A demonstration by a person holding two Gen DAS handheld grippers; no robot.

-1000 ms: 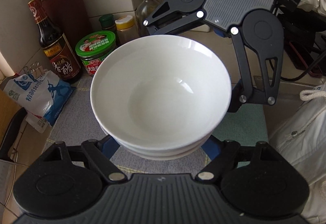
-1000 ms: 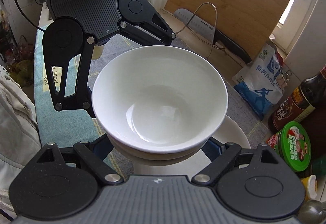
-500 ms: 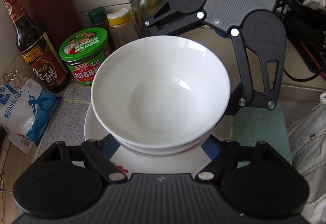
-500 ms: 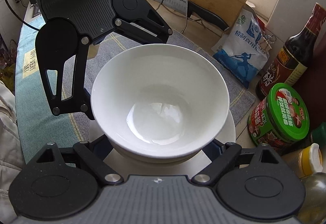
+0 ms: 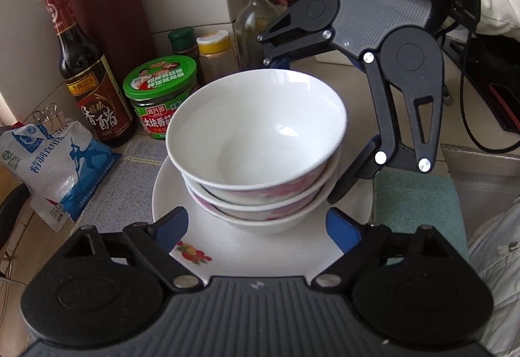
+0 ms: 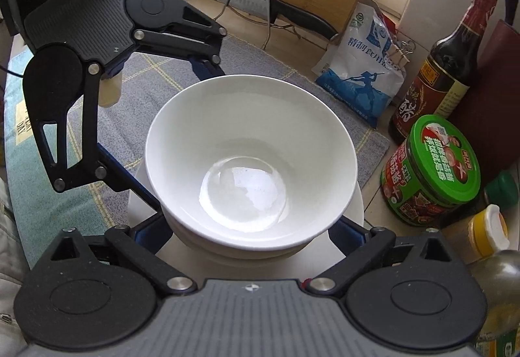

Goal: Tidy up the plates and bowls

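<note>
A stack of three white bowls [image 5: 256, 142] with pink flower patterns stands on a white plate [image 5: 260, 253] with a fruit print. It also shows in the right wrist view [image 6: 250, 159]. My left gripper [image 5: 256, 228] is open, its blue pads drawn back from the stack's near side and apart from it. My right gripper [image 6: 250, 232] is on the opposite side, its jaws wide around the stack's lower part; whether the pads touch the bowls is hidden.
Along the wall stand a vinegar bottle [image 5: 87, 81], a green-lidded jar [image 5: 162, 94], spice shakers [image 5: 213, 51], an oil bottle [image 5: 256, 22] and a knife block [image 5: 107, 9]. A blue salt bag [image 5: 52, 168] lies left. A cutting board and knife [image 6: 269, 3] lean behind.
Both grippers carried the bowl stack down onto the plate. My left gripper has since opened and pulled back from the stack.
</note>
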